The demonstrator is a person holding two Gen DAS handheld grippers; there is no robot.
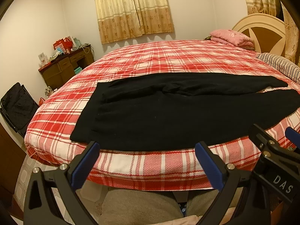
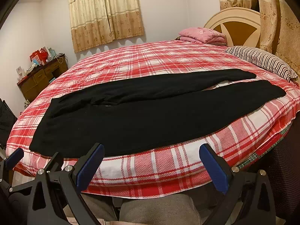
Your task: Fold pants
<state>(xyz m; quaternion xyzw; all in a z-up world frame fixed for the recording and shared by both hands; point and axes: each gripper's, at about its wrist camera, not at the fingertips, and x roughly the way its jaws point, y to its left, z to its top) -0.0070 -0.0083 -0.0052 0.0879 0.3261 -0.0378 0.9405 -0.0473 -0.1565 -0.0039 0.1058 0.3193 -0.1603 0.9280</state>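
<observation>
Black pants [image 1: 168, 112] [image 2: 140, 116] lie flat along the near side of a bed with a red plaid sheet [image 1: 159, 60] [image 2: 150, 60]. The waistband is at the left, and the two legs run to the right, slightly apart at the cuffs. My left gripper [image 1: 148, 150] hangs open just off the bed's near edge, below the waist end, with nothing between its blue pads. My right gripper [image 2: 151, 151] is open too, beside the bed edge under the thigh part. Each gripper also shows at the edge of the other's view.
A pink folded quilt [image 1: 230, 37] and a striped pillow [image 2: 262, 61] lie by the headboard [image 2: 238, 24] at the right. A cluttered wooden desk [image 1: 63, 65] stands at the far left, with a black bag [image 1: 16, 105] nearer. A person's legs [image 2: 155, 211] are below the bed edge.
</observation>
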